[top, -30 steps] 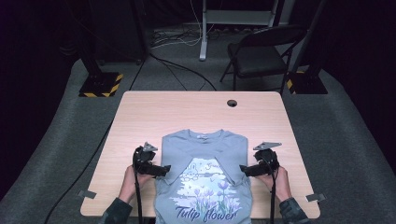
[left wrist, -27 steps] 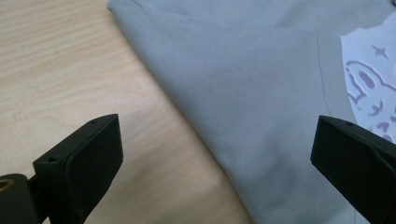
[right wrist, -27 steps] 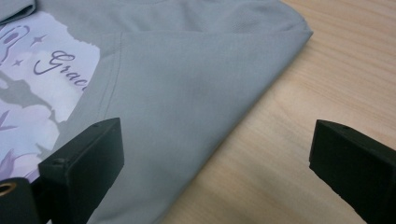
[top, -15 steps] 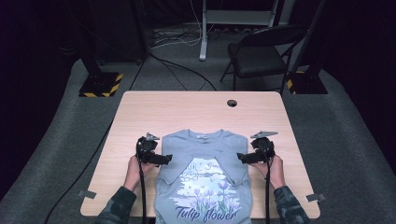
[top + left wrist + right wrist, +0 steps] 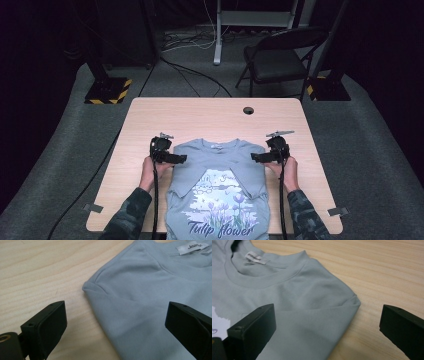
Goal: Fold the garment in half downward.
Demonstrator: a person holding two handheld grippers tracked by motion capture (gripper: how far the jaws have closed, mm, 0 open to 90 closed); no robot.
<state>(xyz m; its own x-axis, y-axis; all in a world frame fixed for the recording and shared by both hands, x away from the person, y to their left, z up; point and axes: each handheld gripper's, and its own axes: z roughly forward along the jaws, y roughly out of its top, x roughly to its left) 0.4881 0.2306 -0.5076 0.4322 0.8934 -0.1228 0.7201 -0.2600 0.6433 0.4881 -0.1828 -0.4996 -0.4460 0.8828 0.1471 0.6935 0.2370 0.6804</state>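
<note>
Where table (image 5: 150, 120) ends, T-shirt (image 5: 217, 190) hem cut off.

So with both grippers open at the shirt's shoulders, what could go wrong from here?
The left gripper and right gripper stand open over the T-shirt, whose sleeves are folded in. A pinch at the left shoulder corner might catch just one layer, letting the fold fall open. The hem hangs over the table edge, so uneven lifting could drag the shirt askew.
</note>
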